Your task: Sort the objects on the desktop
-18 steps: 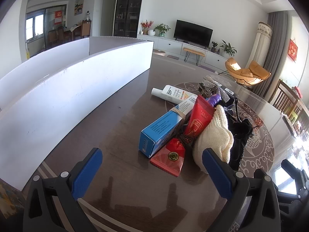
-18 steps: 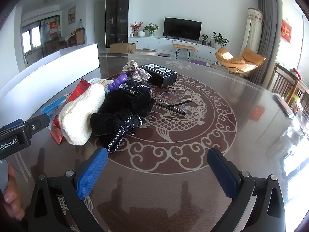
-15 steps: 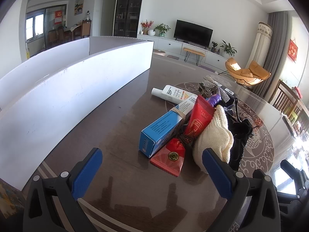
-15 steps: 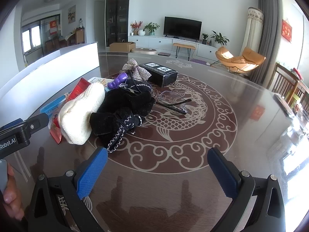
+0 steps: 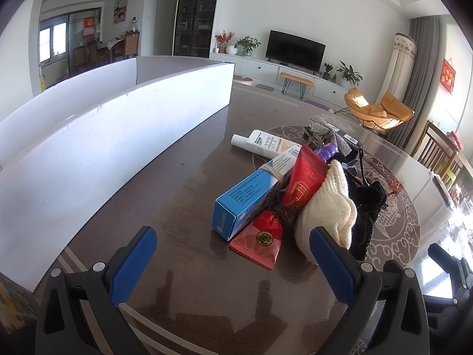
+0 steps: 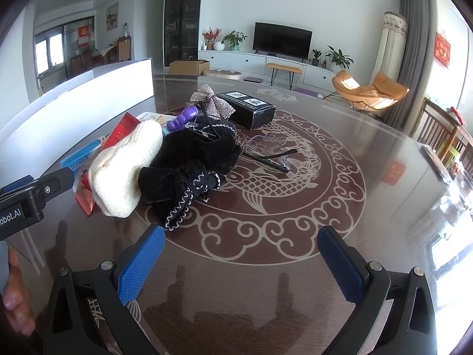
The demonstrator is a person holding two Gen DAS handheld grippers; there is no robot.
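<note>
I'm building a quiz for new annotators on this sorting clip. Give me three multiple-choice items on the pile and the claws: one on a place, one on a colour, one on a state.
1. Where does the black box stand relative to the pile?
A. behind it, apart
B. under the cream cloth
C. inside the white bin

2. What colour is the carton bound with a rubber band?
A. green
B. blue
C. yellow

3. How is the left claw?
A. shut on the red packet
B. shut on nothing
C. open, holding nothing

Answers:
1. A: in the right wrist view it sits on the table beyond the silver bow.
2. B: its sides are blue with a white end.
3. C: its blue pads are wide apart, short of the red packet.
</note>
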